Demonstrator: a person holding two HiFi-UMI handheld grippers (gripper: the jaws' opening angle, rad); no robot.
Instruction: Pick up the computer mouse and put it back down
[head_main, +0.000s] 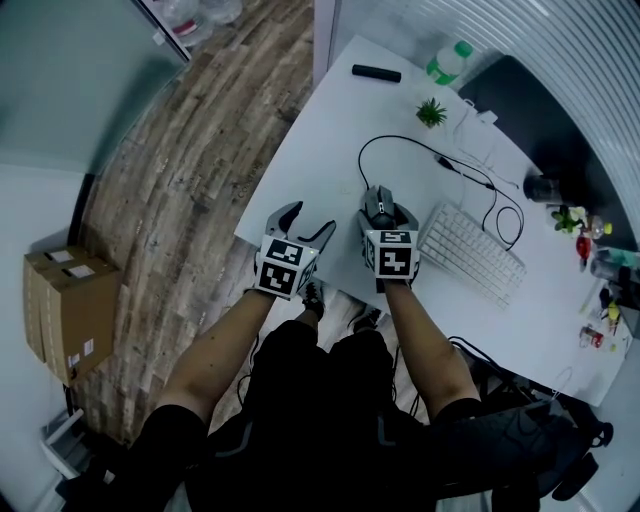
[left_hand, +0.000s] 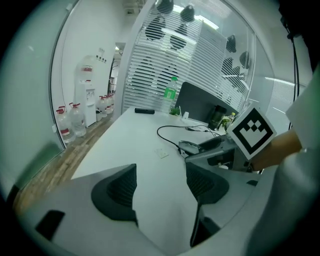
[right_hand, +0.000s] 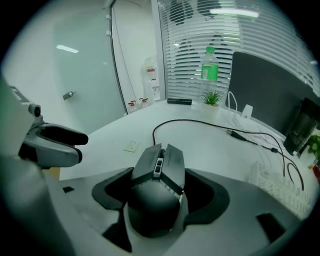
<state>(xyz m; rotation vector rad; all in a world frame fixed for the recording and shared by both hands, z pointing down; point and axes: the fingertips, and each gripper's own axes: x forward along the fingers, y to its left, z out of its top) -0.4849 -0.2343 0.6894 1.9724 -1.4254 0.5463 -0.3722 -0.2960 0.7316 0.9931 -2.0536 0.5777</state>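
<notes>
A dark angular computer mouse (head_main: 377, 203) (right_hand: 159, 185) lies low on the white desk (head_main: 320, 150) near its front edge, its cable (head_main: 400, 140) looping away behind it. My right gripper (head_main: 385, 213) (right_hand: 160, 192) straddles the mouse, and both pads sit snug against its sides with no gap showing. Whether the mouse rests fully on the desk I cannot tell. My left gripper (head_main: 305, 222) (left_hand: 162, 187) hovers open and empty over the desk's front edge, just left of the right one. In the left gripper view the mouse (left_hand: 192, 146) shows beside the right gripper's fingers (left_hand: 220, 150).
A white keyboard (head_main: 470, 253) lies right of the mouse. Farther back are a small plant (head_main: 431, 111), a green-capped bottle (head_main: 448, 62) and a black remote (head_main: 376, 73). A small white tag (right_hand: 131, 146) sits left of the mouse. Cardboard boxes (head_main: 65, 310) stand on the floor.
</notes>
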